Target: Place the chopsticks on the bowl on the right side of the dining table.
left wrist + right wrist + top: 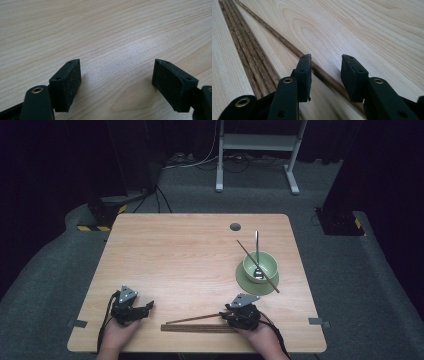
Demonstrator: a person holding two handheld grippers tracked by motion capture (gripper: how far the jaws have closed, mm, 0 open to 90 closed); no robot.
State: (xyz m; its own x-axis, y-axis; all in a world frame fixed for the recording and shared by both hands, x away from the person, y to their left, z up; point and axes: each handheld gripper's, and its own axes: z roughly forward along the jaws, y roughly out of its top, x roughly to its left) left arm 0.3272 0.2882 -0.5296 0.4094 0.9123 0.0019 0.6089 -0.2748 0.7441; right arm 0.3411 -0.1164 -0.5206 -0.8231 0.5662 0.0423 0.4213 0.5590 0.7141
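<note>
A single brown chopstick (190, 319) (287, 45) lies slanted on the wooden table (190, 255), beside a flat bundle of several chopsticks (197, 327) (244, 42) near the front edge. My right gripper (224, 315) (325, 58) is low over the single chopstick's right end. Its jaws stand on either side of the stick, with a gap left between pads and stick. My left gripper (149, 306) (116, 62) rests at the front left, open, with bare wood between its pads (68, 82).
At the right stands a green bowl (260, 265) on a green plate (250, 282), with a metal spoon (257, 245) inside and another chopstick (248, 252) laid across the rim. A round cable hole (235, 226) sits near the table's far edge.
</note>
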